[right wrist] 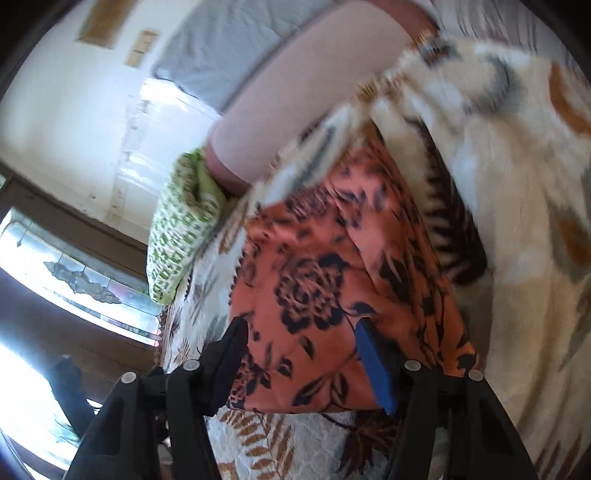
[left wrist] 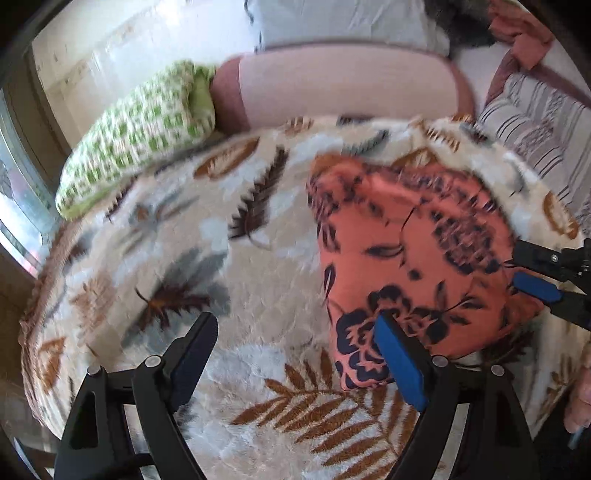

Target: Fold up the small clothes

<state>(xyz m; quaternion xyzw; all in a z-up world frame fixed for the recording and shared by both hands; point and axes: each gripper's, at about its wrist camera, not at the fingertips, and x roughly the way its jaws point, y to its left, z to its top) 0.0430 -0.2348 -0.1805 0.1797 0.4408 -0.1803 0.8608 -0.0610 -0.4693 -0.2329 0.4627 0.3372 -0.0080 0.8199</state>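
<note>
A small orange garment (left wrist: 413, 236) with a dark floral print lies folded on a fluffy leaf-patterned blanket (left wrist: 221, 258). My left gripper (left wrist: 295, 332) is open wide at the garment's near left corner. Its blue pad (left wrist: 397, 362) rests over that corner and its other finger is over bare blanket. At the garment's right edge my right gripper (left wrist: 519, 266) reaches in from the side. In the right wrist view the right gripper (right wrist: 299, 336) stands open, its fingers straddling the near edge of the garment (right wrist: 325, 266) without pinching it.
A green checked pillow (left wrist: 140, 133) and a pink bolster (left wrist: 343, 88) lie at the far end of the blanket, with a grey sheet (left wrist: 332, 22) behind. Striped fabric (left wrist: 535, 122) is at the far right. A person's hand (left wrist: 580, 398) shows at the right edge.
</note>
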